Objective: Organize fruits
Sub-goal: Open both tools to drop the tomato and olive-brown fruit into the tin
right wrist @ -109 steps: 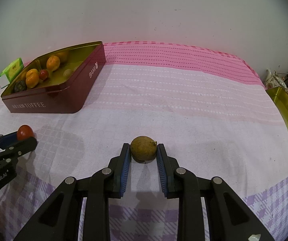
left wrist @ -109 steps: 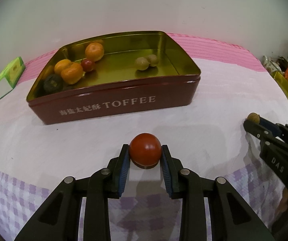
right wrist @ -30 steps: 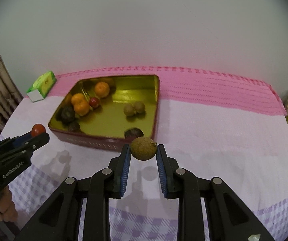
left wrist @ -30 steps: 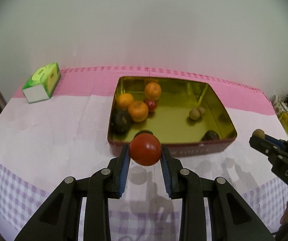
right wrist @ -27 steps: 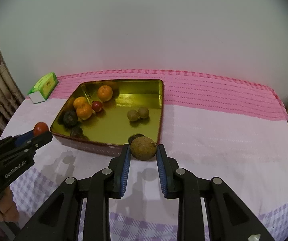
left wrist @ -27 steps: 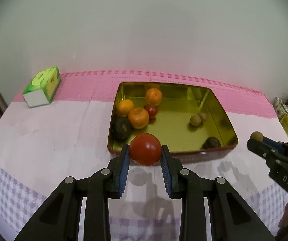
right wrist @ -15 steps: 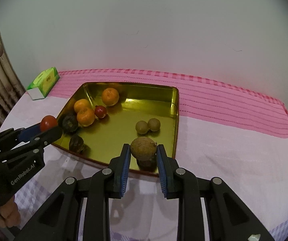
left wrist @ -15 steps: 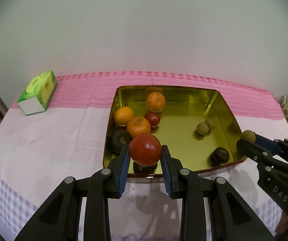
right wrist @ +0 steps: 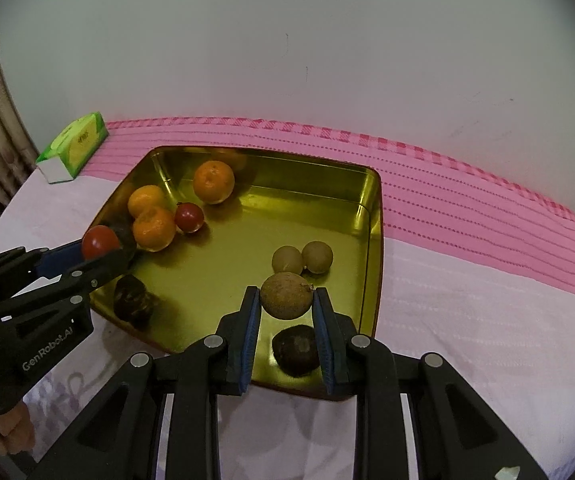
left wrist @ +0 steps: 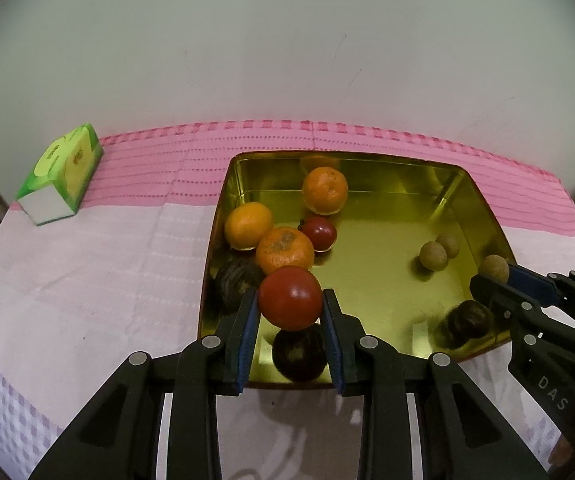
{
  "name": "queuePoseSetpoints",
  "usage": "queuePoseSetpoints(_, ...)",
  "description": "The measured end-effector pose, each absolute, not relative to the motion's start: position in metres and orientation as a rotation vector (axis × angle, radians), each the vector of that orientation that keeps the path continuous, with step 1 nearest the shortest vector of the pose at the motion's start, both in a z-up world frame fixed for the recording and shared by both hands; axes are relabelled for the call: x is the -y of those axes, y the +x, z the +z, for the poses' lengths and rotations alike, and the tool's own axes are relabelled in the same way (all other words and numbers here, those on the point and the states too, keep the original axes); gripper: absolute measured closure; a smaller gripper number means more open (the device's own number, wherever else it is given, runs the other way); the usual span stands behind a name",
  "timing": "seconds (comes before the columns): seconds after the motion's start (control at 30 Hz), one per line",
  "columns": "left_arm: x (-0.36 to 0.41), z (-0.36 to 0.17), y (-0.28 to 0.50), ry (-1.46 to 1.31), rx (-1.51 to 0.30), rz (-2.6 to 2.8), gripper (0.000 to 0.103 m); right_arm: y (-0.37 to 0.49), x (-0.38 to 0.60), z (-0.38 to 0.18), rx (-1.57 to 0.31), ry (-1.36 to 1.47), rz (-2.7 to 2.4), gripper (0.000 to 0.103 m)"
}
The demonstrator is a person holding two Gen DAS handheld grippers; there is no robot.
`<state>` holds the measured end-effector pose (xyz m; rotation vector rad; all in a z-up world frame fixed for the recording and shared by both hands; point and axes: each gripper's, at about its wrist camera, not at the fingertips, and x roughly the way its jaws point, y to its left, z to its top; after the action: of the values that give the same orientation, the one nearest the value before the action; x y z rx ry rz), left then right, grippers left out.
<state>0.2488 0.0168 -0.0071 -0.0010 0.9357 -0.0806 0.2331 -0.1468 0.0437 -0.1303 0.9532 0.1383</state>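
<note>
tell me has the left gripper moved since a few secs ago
Yes. The left gripper, shut on the red tomato, has come forward over the gold tin; earlier it was short of the tin's front wall.

Both wrist cams peer steeply down from close above the near rim, sharing the gold tin (left wrist: 483,196) (right wrist: 371,208) and back wall (left wrist: 287,40) (right wrist: 287,32).

Tin's (right wrist: 373,240) centre floor bare; oranges (right wrist: 153,227) crowd its left side
</note>
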Motion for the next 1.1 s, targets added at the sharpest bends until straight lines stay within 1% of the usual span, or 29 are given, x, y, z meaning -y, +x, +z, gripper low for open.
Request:
queuePoseSetpoints(0.57, -0.014, -0.021, 0.264, 0.005, -0.97, -0.08, 0.072, 0.249, 0.142, 0.024, -0.996, -0.14, 0.121, 0.079)
queuePoseSetpoints(1.1, -0.013, -0.031, 0.268, 0.004, -0.998, -0.072, 0.071, 0.253, 0.145, 0.02, -1.009, -0.131, 0.111, 0.077)
